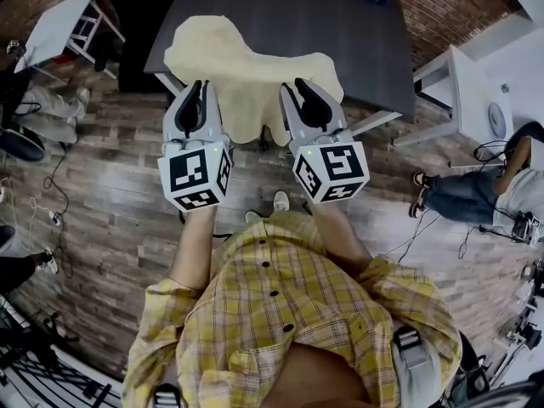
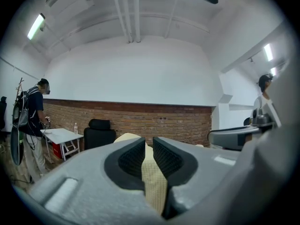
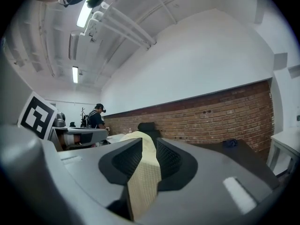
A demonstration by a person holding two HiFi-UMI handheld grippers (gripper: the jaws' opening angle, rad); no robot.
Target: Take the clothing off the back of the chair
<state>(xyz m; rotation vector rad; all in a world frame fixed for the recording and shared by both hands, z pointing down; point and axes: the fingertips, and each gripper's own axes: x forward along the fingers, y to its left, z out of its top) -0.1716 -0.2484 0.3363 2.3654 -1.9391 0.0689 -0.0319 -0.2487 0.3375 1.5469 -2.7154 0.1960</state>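
The yellow cloth point(image 1: 246, 66) is spread on the near side of the dark table point(image 1: 357, 24), and its edge is threaded between the jaws of the left gripper point(image 1: 201, 87) and the right gripper point(image 1: 295, 85), which are parted a little at the table's near edge and seem not to be pressed on it.

- From my remote seat, I see the wearer's yellow plaid button-up shirt point(image 1: 280, 313), with dark buttons down the front and sleeves that end near the elbows.
- Grey webbing straps with buckles point(image 1: 410, 347) cross the shoulders (one on each side).
- Pale shoes point(image 1: 280, 201) show below the shirt.
- The left gripper point(image 1: 200, 87) has a light grey moulded shell, black ribbed pads point(image 2: 132, 158) and a white cube with black square markers point(image 1: 197, 177).
- The right gripper point(image 1: 296, 85) has the same grey shell and its own marker cube point(image 1: 331, 170).
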